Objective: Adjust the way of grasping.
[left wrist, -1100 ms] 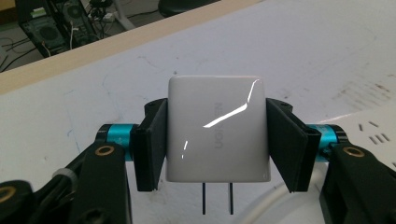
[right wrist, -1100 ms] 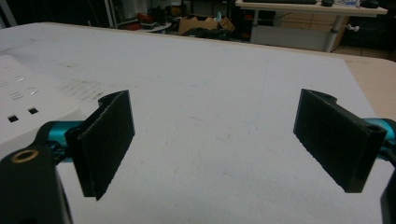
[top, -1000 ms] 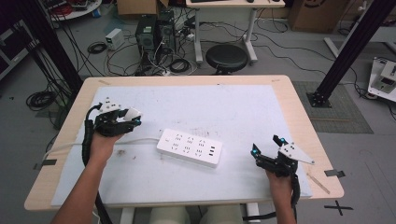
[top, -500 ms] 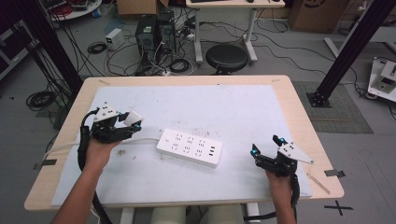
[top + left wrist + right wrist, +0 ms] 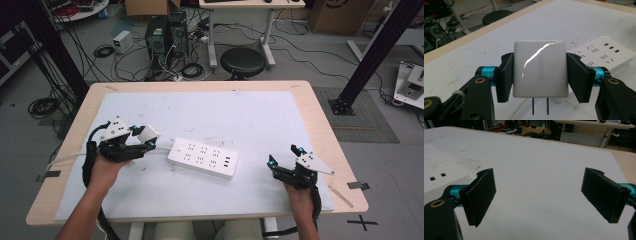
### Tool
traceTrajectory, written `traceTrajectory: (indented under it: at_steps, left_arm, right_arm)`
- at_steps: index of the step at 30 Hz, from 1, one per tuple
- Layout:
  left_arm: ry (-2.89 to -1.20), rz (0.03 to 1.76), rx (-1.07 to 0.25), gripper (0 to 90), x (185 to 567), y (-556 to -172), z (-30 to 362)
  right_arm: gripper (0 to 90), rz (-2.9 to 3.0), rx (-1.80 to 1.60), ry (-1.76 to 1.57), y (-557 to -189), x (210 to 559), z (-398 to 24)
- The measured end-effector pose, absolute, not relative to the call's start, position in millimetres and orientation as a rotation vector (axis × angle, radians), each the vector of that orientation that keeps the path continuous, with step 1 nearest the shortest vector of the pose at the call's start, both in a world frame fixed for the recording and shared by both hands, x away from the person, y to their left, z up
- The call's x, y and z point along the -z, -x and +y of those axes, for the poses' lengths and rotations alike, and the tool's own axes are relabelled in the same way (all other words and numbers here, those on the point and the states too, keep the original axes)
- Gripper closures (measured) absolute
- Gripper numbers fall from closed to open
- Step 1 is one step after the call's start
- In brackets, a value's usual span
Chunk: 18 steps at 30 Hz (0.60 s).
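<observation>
left gripper view: our left gripper (image 5: 540, 77) clamps a white charger (image 5: 540, 72), prongs down; we should square them over the power strip (image 5: 202, 158). right gripper (image 5: 539, 195) gapes, empty.

High view looks down over the whole table (image 5: 210, 87). Each gripper view sits close above the tabletop; all three share the power strip (image 5: 202, 158).

The hand-held gripper (image 5: 540, 75) squeezes a shiny white square plastic charger (image 5: 540, 68) between its two black jaws. Two thin metal prongs (image 5: 540, 106) point down from the charger. A long white plastic power strip (image 5: 604, 53) lies just behind the charger, on the white-covered table (image 5: 536, 22).
</observation>
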<state>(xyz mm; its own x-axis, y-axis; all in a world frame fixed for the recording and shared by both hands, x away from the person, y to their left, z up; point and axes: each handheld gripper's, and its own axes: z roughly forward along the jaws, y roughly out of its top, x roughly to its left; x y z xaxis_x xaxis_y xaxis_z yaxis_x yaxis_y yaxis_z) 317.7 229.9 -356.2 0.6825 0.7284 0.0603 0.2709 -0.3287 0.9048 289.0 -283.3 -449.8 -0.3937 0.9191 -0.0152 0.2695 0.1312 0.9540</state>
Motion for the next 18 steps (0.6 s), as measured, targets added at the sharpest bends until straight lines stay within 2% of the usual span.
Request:
traceTrajectory:
  at_steps: [9, 18]
  left_arm:
    - [-1.954, 0.673, -0.538, 42.5, 355.3, -295.7, 220.4]
    - [-2.010, 0.566, -0.490, 42.5, 360.8, -283.9, 198.2]
  right_arm:
    - [12.7, 1.830, -1.302, -1.159, -291.6, 447.3, -287.4]
    - [12.7, 1.866, -1.309, -1.079, -280.7, 429.1, -288.4]
